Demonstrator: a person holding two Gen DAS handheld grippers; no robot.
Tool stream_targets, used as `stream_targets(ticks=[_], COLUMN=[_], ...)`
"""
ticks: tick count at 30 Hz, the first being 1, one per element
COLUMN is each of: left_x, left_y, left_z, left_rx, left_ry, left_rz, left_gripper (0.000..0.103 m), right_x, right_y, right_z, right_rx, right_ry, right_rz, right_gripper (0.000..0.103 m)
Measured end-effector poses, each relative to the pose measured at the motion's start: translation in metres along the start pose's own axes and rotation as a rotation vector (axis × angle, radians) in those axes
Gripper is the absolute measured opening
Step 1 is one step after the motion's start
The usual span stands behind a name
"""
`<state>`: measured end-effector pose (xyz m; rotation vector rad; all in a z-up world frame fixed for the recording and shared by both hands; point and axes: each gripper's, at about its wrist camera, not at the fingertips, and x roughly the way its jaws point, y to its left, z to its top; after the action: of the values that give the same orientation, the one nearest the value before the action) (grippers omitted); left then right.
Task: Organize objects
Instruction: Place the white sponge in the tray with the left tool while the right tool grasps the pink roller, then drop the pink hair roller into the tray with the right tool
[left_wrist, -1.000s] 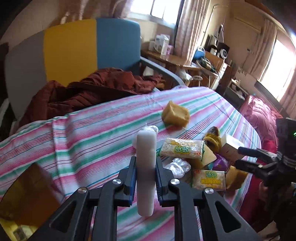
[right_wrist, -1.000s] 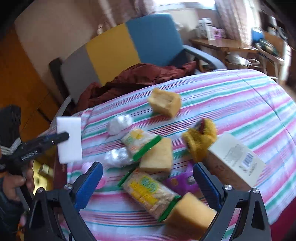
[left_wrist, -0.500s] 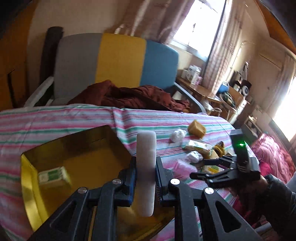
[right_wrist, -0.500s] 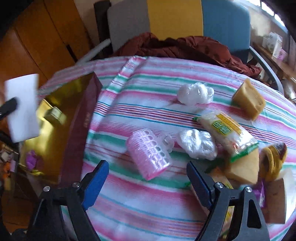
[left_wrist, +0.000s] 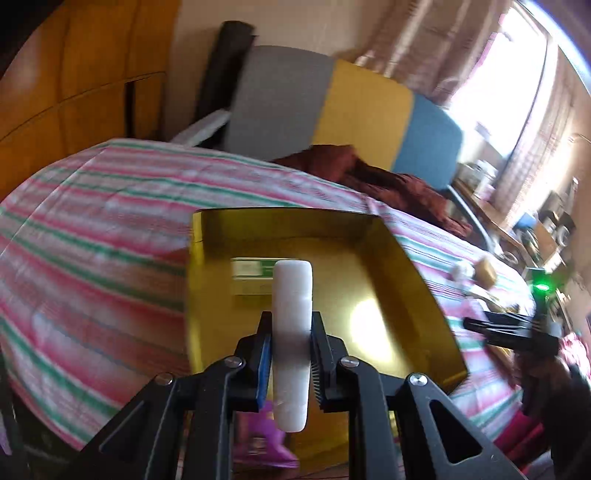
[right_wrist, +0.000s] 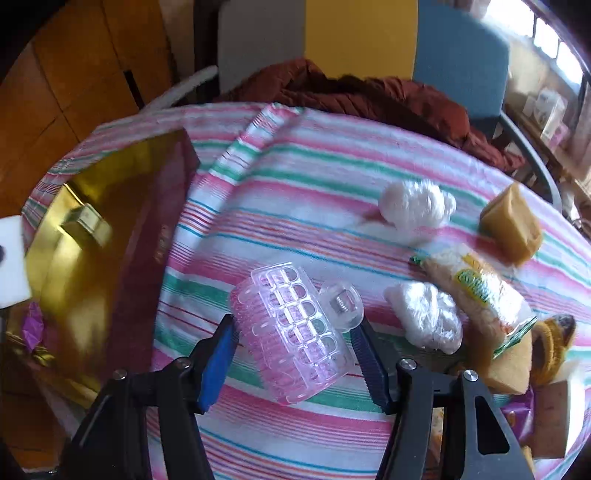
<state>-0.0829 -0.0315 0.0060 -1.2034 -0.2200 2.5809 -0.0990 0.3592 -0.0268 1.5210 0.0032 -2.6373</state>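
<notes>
My right claw (right_wrist: 291, 354) was closing around the pink roller (right_wrist: 291, 332), light, hard and slippery, while my left claw (left_wrist: 290, 354) squeezed the soft white sponge (left_wrist: 291, 332).

No writing can be read anywhere. The clear plastic packet of pale noodles (right_wrist: 476, 291) carries a yellow-and-green label, its characters too blurred to make out. The small green-and-white box (left_wrist: 255, 277) inside the gold-lined tray (left_wrist: 424, 295) bears print that is equally smeared.
</notes>
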Motion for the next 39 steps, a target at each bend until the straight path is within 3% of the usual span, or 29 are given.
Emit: stream_targets(ticks=[4,5,8,14,20,23,26,37,39], left_x=[0.003,0.004,0.004,-0.009,-0.025,-0.028,-0.027,-0.028,-0.028], left_y=[0.016,0.017,0.019,0.017,0.01,0.006,0.004,-0.018,-0.024], left_z=[-0.003,-0.004,-0.007,-0.016,-0.028,-0.035,-0.04,-0.046,-0.046], left_rx=[-0.039,-0.041,-0.058,-0.057,-0.077,-0.081,-0.071,-0.039,-0.028], left_ry=[0.016,0.022,0.024,0.007,-0.031,-0.031,-0.023,-0.023,-0.023], left_rz=[0.032,0.047,0.091,0.105,0.089,0.072,0.077,0.087,0.09], left_gripper=[0.019,0.027,0.035,0.037,0.038,0.039,0.039,0.039,0.039], right_x=[-0.031,-0.037,-0.046,-0.029,-0.005,-0.008,-0.014,-0.043,-0.05], right_y=[0.021,0.029,0.056,0.114,0.149,0.157,0.161,0.147,0.142], right_z=[0.011,0.016,0.025,0.041,0.072,0.079,0.071,0.002,-0.006], right_rx=[-0.025,-0.033,-0.062,-0.125,-0.061,-0.033,-0.039,-0.076,-0.068], right_ry=[-0.085,-0.102,-0.129,-0.11,-0.084,-0.104,-0.115,-0.157,-0.17], right_rz=[0.031,0.046,0.094,0.146,0.203,0.202,0.218,0.144,0.141], right_gripper=[0.063,0.063,0.063,0.063,0.066,0.072,0.079,0.08,0.083])
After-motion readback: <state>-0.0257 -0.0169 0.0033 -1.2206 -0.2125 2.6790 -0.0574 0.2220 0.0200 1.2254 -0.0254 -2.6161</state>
